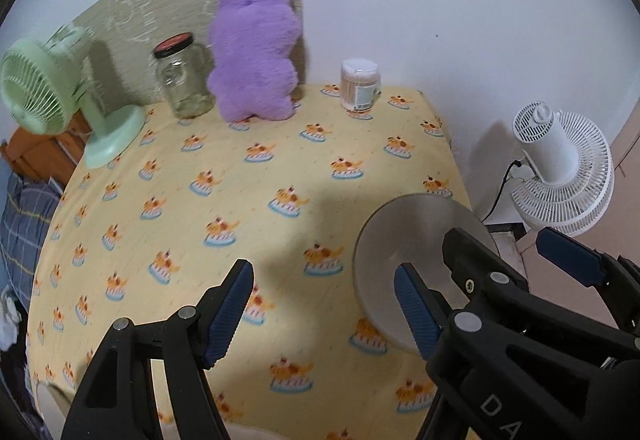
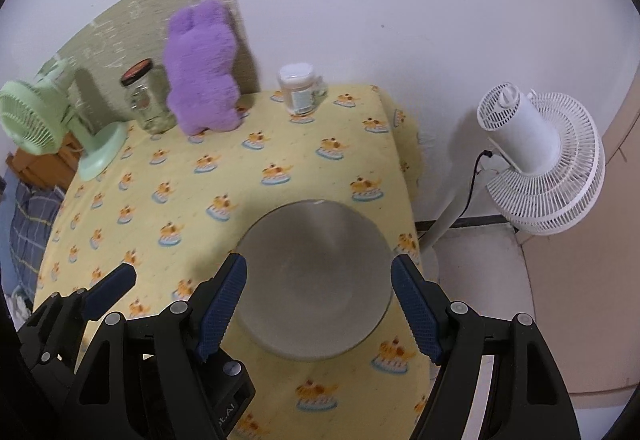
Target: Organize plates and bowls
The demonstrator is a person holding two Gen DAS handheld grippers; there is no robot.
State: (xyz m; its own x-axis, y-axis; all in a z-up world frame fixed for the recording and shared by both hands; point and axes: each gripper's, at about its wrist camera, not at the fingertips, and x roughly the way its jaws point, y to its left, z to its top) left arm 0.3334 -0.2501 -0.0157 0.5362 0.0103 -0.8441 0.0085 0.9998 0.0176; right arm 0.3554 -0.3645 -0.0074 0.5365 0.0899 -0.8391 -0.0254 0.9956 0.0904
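A round steel bowl (image 2: 316,280) stands on the yellow patterned tablecloth (image 2: 224,175), close to the table's right edge. My right gripper (image 2: 320,300) is open over it, and the bowl fills the gap between its blue pads (image 2: 224,304). In the left wrist view the bowl (image 1: 408,240) lies right of centre, with the right gripper (image 1: 520,260) partly covering it. To the bowl's left, my left gripper (image 1: 326,304) is open over bare cloth with nothing between its pads. One of its fingers (image 2: 110,290) shows at the lower left of the right wrist view.
Along the back wall stand a green desk fan (image 1: 52,95), a glass jar with a dark lid (image 1: 182,79), a purple plush toy (image 1: 254,51) and a tub of cotton swabs (image 1: 359,83). A white floor fan (image 2: 536,155) stands off the table's right side.
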